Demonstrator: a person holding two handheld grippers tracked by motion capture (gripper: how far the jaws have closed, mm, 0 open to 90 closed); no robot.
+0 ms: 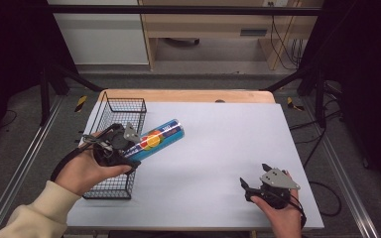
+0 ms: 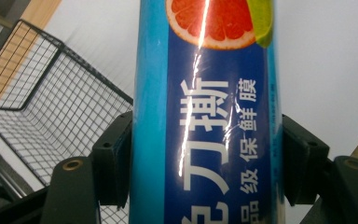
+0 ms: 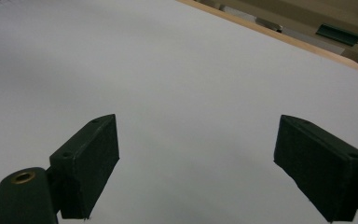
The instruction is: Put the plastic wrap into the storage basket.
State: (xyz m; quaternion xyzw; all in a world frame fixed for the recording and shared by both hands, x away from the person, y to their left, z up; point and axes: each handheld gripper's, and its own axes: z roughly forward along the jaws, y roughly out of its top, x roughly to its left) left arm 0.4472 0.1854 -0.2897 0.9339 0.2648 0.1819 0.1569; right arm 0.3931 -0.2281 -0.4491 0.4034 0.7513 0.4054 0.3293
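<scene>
The left gripper (image 1: 129,148) is clamped on a blue cylindrical roll of cling film with a grapefruit print (image 1: 159,138), its two black jaws pressing the roll's sides near the lower end, as the left gripper view shows. From that claw the roll runs forward and away, its long axis pointing up and to the right across the table, so most of its length overhangs ahead of the jaws. The roll looks lifted clear of the surface rather than resting on it.

Just beside the claw, on its left and partly beneath it, stands the black wire mesh basket (image 1: 110,115); its long side runs roughly along the pale grey table top (image 1: 218,148). The roll's far end sticks out past the basket's right-hand rim, so lowering it inside likely calls for swinging the axis in line with the basket first.

The right gripper (image 1: 254,179) sits well apart, jaws spread wide with nothing between them, over bare table. The left hand is plainly the nearer one, with open room on its right.
</scene>
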